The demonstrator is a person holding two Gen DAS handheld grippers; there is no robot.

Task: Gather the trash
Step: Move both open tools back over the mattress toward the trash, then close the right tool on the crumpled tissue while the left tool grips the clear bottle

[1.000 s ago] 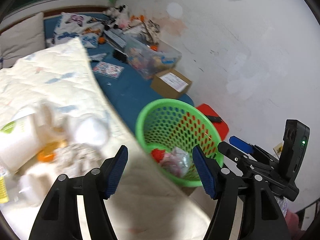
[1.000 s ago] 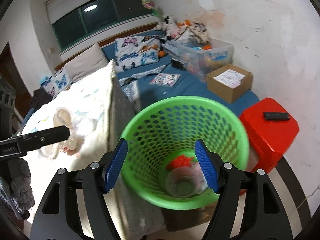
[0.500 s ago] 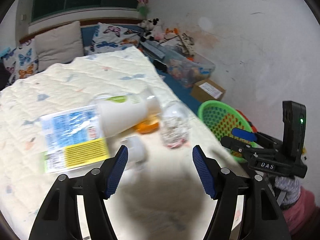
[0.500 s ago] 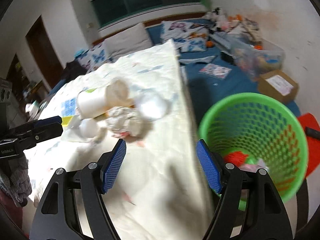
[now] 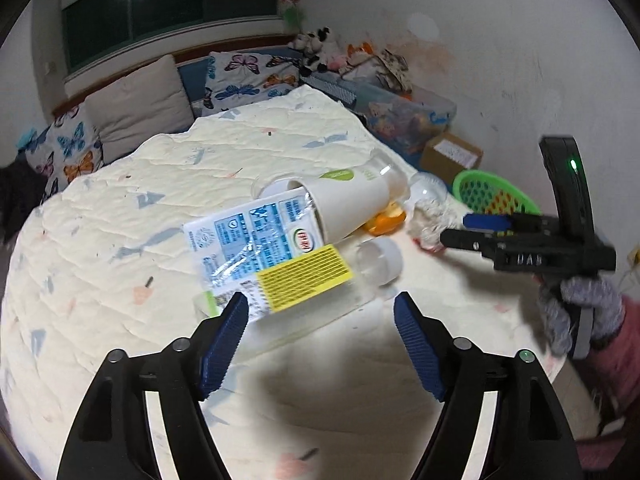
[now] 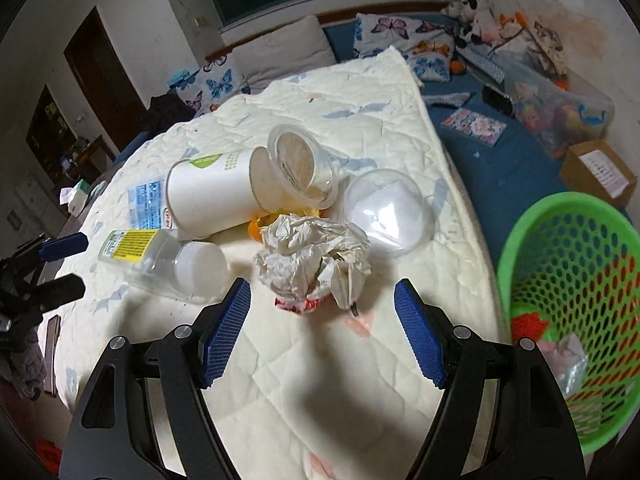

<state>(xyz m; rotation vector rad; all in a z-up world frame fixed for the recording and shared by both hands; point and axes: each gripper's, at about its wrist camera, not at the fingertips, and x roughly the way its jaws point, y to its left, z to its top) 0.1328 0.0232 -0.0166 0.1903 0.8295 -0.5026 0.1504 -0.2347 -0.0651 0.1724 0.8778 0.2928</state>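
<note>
Both grippers hang over a cream quilt [image 6: 360, 380] spread on the bed, each empty. The left gripper [image 5: 320, 344] has its jaws opening, with nothing between them; the right gripper [image 6: 322, 332] is spread wide too, widening slightly, also with nothing between its pads

Nearest the right gripper sits the crumpled paper wad [image 6: 316, 256], just ahead of its fingertips. It looks light and soft, so it should crush under a squeeze; a pinch across its middle bulk would likely hold, though loose flaps may trail

Nearest the left gripper lies the clear bottle [image 5: 320, 276] on its side, with a yellow label and white cap [image 6: 200, 268]. It appears empty, light, smooth and prone to roll; gripping across the labelled body seems safer than the cap end

Beyond, the white paper cup [image 6: 212, 196] lies tipped, touching a clear tub [image 6: 302, 168] at its mouth, with a printed plastic wrapper [image 5: 248, 240] beside it. The cup is thin and would dent; take it mid-wall. The clear dome lid [image 6: 386, 218] is slick and brittle-looking, best caught at its rim

The green basket [image 6: 572, 280] stands off the bed's right edge, already holding some scraps
</note>
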